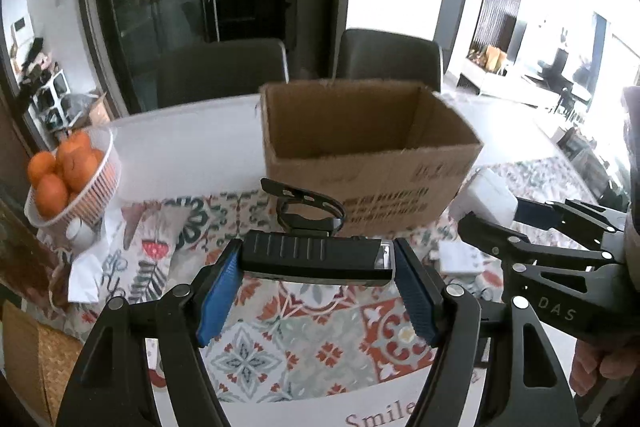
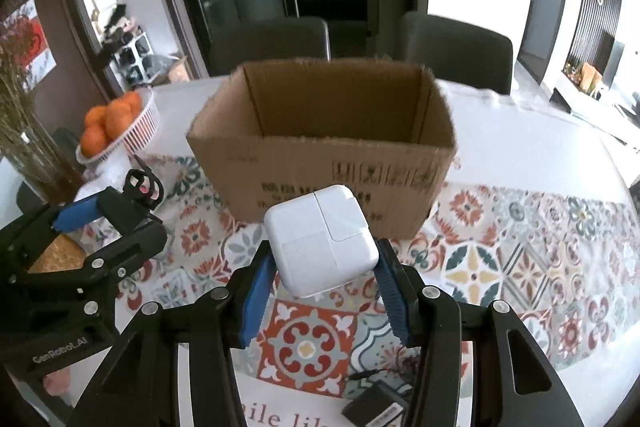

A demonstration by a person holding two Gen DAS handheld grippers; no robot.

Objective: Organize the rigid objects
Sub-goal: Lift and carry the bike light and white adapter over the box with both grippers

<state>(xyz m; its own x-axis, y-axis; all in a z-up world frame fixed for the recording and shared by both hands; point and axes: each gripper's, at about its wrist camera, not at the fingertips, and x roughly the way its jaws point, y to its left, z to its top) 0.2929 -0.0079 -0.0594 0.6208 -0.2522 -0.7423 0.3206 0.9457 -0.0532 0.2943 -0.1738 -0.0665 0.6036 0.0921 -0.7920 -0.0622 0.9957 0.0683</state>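
- Two loads are up off the worktop (image 2: 520, 131), one in each of your claws.
- Your left claw (image 1: 316, 267) pinches a black bike light (image 1: 312, 257) crosswise, its mount strap (image 1: 306, 205) standing up behind.
- Your right claw (image 2: 324, 267) pinches a white power adapter (image 2: 320, 239), tilted.
- Both hang just before the open cardboard box (image 2: 320, 131), which stands on the patterned cloth (image 2: 520, 251).
- A basket of oranges (image 1: 68, 171) stands left of the box.

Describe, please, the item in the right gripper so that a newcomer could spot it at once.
Start at the open cardboard box on the patterned tablecloth. Just in front of it, the right gripper holds a white power adapter between its blue-padded jaws. It is a glossy, rounded white cube, unlike the long black device in the left gripper.
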